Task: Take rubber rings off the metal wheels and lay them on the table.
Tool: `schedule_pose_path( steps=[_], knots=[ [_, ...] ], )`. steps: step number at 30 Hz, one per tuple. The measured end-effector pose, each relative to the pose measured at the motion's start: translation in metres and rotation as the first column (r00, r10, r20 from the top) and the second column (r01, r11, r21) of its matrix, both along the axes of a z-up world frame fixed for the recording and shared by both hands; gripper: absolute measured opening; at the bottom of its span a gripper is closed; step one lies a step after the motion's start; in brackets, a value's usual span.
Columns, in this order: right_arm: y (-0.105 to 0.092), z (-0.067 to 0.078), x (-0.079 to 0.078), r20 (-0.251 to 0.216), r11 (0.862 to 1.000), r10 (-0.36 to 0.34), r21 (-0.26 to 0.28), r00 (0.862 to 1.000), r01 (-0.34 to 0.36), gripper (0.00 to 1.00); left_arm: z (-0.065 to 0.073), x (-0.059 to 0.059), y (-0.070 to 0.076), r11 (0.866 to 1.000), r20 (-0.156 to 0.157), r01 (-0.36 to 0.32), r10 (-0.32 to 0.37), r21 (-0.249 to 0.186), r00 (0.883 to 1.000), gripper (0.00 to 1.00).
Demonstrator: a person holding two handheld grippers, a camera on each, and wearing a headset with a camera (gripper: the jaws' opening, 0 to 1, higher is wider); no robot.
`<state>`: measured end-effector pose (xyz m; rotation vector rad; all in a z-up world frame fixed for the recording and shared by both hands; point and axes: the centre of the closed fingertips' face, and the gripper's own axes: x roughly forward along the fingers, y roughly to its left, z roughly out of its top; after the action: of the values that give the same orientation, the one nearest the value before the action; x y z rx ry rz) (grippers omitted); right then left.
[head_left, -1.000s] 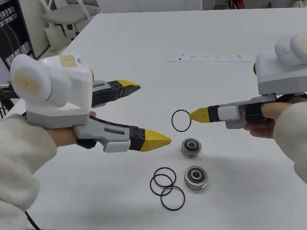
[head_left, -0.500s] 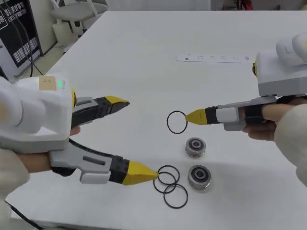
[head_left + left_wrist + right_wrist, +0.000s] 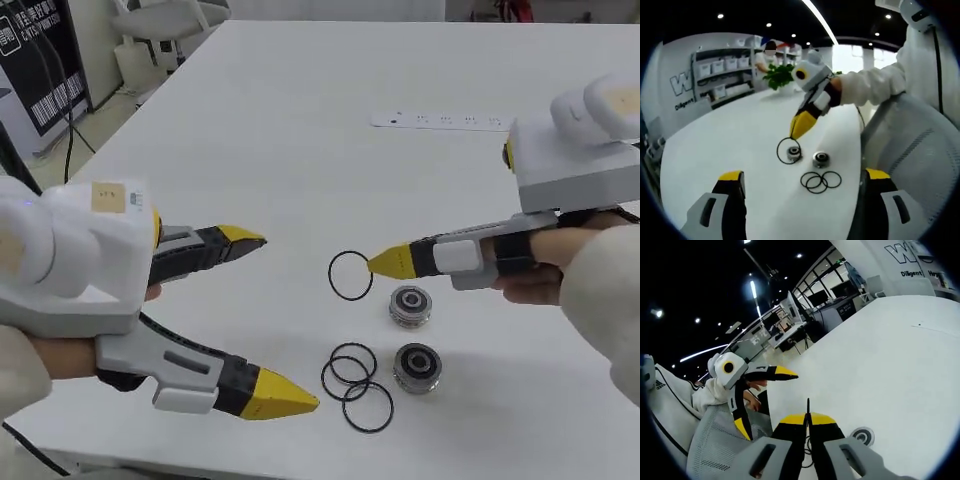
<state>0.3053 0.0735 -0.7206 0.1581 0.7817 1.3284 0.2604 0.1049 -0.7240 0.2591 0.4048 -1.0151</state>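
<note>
My right gripper (image 3: 383, 263) is shut on a thin black rubber ring (image 3: 350, 275), which hangs off its yellow tips just left of the far metal wheel (image 3: 410, 304). A second wheel (image 3: 417, 366) sits nearer me. Three loose rings (image 3: 355, 385) lie overlapping on the table, left of that wheel. My left gripper (image 3: 275, 320) is open wide at the near left, its lower tip close to the loose rings. In the left gripper view the held ring (image 3: 788, 150) hangs in front of a wheel (image 3: 793, 152). The right gripper view has the ring edge-on (image 3: 807, 407) between shut jaws.
The white table (image 3: 300, 130) stretches far back, with a flat white power strip (image 3: 445, 122) lying on it beyond the wheels. Its left edge runs past a chair (image 3: 160, 20) and a dark barcode banner (image 3: 40, 60). A person's sleeves hold both grippers.
My left gripper has drawn back toward the near left, away from the wheels. The right gripper has carried the ring a little left and nearer. The head camera has shifted as well.
</note>
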Motion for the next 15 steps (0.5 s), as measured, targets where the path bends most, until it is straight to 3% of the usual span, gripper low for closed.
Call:
schedule_pose_path(
  steps=[15],
  knots=[
    [0.017,-0.024,-0.037,-0.054,0.99,0.126,-0.062,0.991,-0.129,0.0,-0.004,-0.007,-0.003,1.0,-0.019,0.026,-0.026,0.015,0.999,1.0]
  ],
)
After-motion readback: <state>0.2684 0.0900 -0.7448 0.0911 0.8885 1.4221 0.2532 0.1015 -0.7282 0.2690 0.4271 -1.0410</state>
